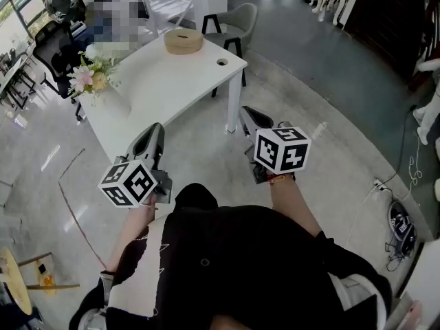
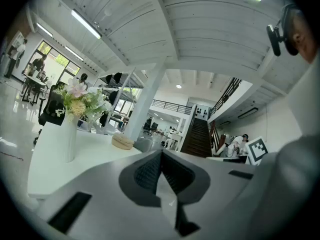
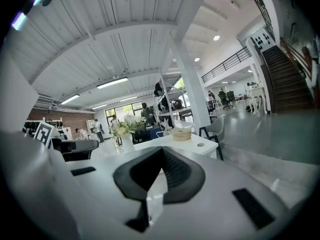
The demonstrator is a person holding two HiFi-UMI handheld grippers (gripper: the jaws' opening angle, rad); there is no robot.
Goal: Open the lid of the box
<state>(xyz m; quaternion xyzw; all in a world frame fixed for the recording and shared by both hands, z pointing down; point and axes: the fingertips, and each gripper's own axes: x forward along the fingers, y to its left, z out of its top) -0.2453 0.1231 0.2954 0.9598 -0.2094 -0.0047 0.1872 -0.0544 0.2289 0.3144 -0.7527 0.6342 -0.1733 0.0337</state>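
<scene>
A round tan box with a lid (image 1: 183,40) sits at the far end of a white table (image 1: 165,88); it also shows small in the left gripper view as the box (image 2: 123,142) and in the right gripper view as the box (image 3: 182,133). My left gripper (image 1: 155,133) hangs short of the table's near edge, jaws shut, nothing between them (image 2: 161,154). My right gripper (image 1: 246,116) is held to the right of the table's near corner, also shut and empty (image 3: 162,151). Both are well short of the box.
A white vase of flowers (image 1: 96,81) stands at the table's left side. A small round hole (image 1: 222,62) is in the tabletop near the box. A grey chair (image 1: 237,23) stands behind the table. Cables and a power strip (image 1: 399,218) lie on the floor at right.
</scene>
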